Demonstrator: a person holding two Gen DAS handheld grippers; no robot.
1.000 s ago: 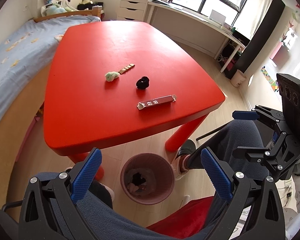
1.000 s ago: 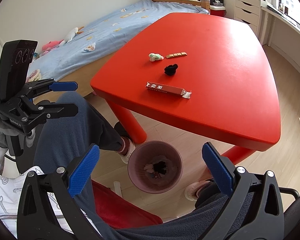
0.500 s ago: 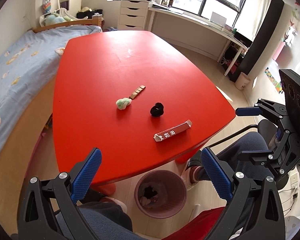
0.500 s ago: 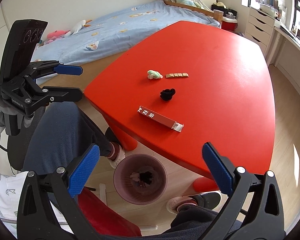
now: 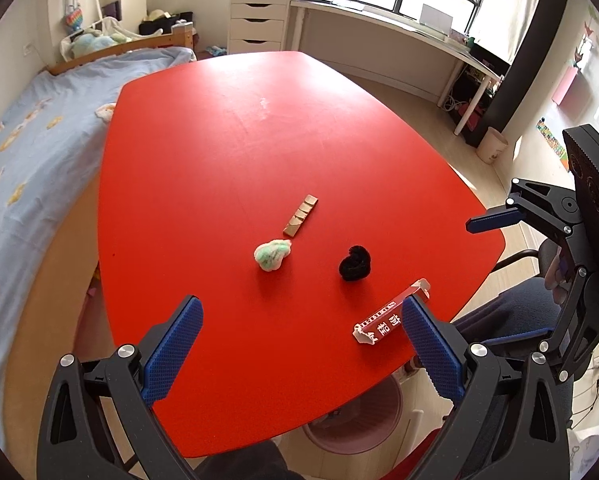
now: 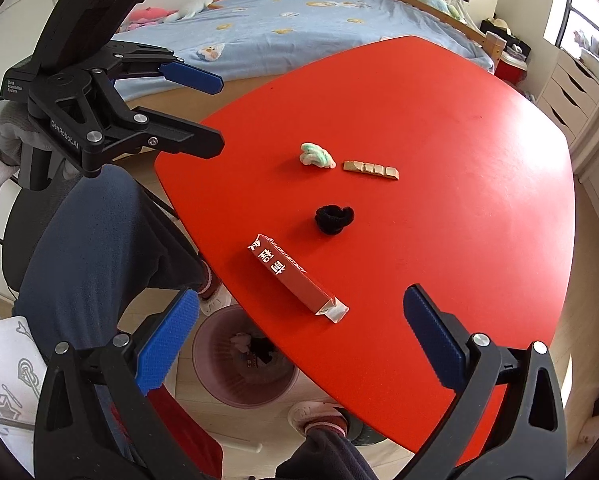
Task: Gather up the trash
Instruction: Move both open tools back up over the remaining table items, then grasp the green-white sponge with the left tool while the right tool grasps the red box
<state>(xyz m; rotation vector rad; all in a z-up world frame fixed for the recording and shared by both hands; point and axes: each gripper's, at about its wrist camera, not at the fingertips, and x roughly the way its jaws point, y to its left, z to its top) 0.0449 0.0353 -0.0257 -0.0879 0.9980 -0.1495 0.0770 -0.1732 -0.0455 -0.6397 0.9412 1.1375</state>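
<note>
On red table [image 6: 439, 128], four bits of trash, none yet lifted, noted left to right in right wrist view:
- red carton [image 6: 289, 274], nearest front edge; long axis slanting from far-left to near-right, torn open flap at near-right end; white Chinese characters on side, not read with confidence; small Latin print along top edge, too blurred to read
- green-white wad [image 6: 317, 155], far-left of group
- black fuzzy loop [image 6: 334, 219], between wad and carton, apart from both
- tan segmented strip [image 6: 370, 169], just right of wad, lying roughly left-right

Left gripper [image 6: 203, 110]: fingers spread wide, nothing between, hovering off left table edge; "GenRobot.AI" legible on frame, small label behind it not readable

Right gripper [image 6: 299, 342]: fingers spread wide, empty, carton lying just ahead and between fingertips; judged nearer hand for carton, though long axis runs obliquely across gap, so likely wrist turn needed

Below table edge, pink bin [image 6: 219, 384] on floor, scraps already inside
</note>
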